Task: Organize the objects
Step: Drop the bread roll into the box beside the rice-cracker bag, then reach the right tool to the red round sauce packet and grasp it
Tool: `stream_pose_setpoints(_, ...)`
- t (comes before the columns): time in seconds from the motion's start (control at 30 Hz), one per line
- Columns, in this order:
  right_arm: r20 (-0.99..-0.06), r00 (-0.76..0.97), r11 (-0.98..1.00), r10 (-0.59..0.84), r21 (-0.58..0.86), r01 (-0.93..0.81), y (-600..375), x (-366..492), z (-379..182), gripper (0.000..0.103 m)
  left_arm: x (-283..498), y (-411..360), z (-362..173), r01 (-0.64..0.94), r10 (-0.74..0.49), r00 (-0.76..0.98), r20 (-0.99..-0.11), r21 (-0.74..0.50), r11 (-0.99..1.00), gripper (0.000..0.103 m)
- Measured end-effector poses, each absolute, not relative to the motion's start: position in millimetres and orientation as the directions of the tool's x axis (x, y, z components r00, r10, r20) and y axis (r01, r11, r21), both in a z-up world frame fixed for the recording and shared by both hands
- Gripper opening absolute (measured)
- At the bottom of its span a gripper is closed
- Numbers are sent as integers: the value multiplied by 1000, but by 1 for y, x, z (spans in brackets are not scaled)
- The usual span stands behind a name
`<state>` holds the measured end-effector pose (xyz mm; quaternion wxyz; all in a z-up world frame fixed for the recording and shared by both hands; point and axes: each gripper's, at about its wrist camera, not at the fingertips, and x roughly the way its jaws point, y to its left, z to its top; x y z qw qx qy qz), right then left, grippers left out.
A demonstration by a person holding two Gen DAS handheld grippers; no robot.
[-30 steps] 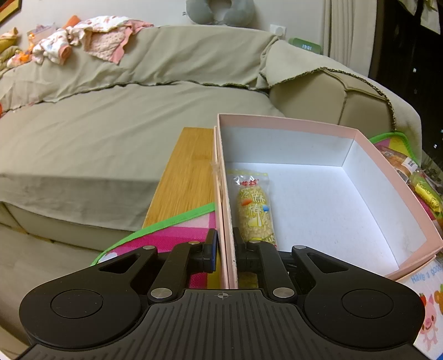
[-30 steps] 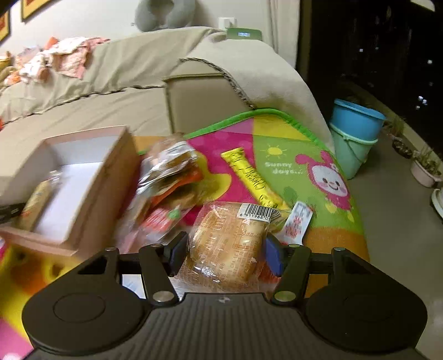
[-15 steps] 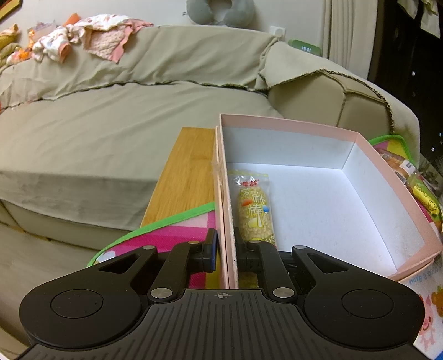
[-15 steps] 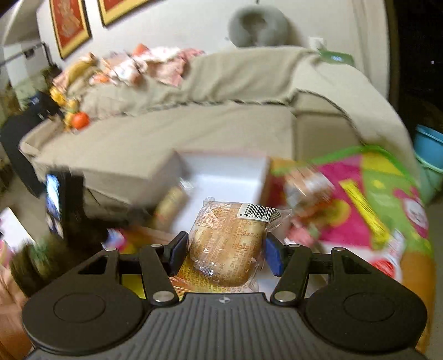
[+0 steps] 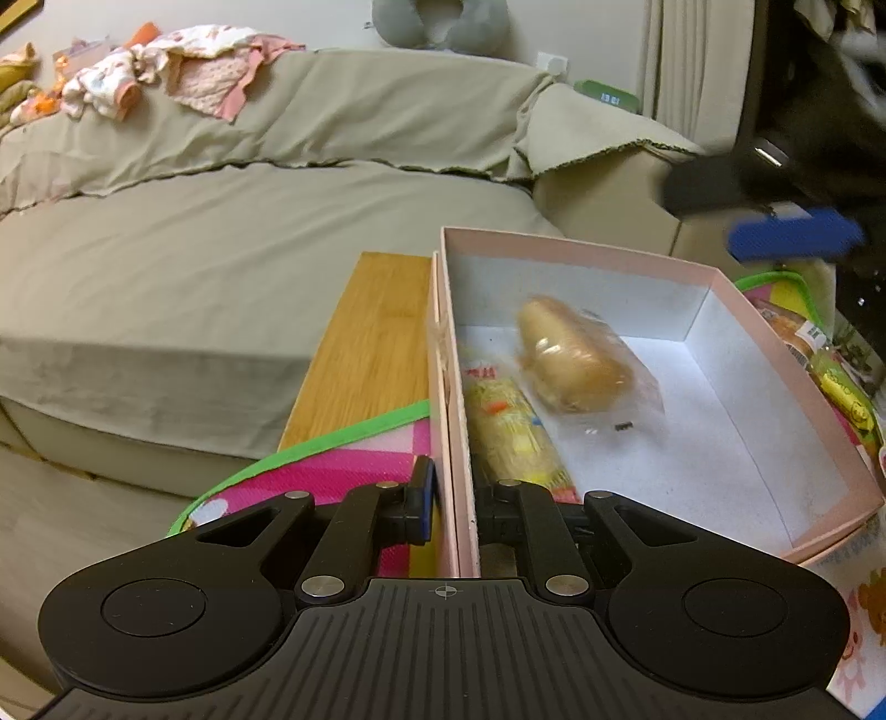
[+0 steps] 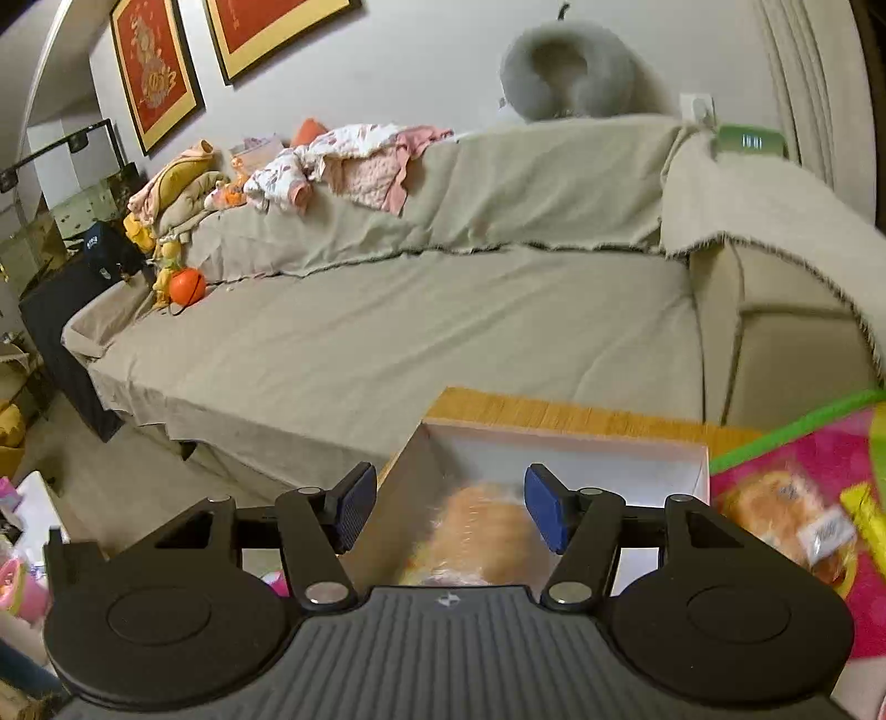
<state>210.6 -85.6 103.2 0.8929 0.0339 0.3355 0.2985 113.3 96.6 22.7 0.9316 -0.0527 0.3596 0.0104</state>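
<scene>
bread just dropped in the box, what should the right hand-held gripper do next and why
Probably swing back to the mat for the next snack. The bread is already in the pink box, clear of the right hand-held gripper, whose jaws stand open, while the left hand-held gripper clamps the box wall.

Green clock [image 5: 609, 98]: digits, unreadable. Mat [image 5: 864, 543]: partial lettering.

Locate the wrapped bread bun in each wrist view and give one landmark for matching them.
Left wrist: wrapped bread bun, blurred, inside the pink box, beside the yellow snack pack.
Right wrist: bun low centre, blurred, between the open right gripper's pads, untouched.
Shared landmark: grey neck pillow.
</scene>
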Motion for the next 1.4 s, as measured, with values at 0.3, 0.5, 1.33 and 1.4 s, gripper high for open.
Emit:
stream_pose_setpoints(0.3,-609,675,904,417,201,-377,-185,165,81,68,115,96,21,-66,-19,743,-669,-102,993,13)
stream_pose_setpoints(0.5,-664,706,967,246,120,-225,-250,127,43,69,114,97,21,-64,-15,742,-671,-94,994,13)
stream_pose_setpoints(1.33,-656,705,950,269,61,-305,-191,250,54,84,109,96,21,-62,-7,737,-676,-78,995,13)
stream_pose_setpoints(1.4,-697,665,951,269,83,-298,-186,275,43,84,108,96,21,-60,-10,737,-676,-80,995,13)
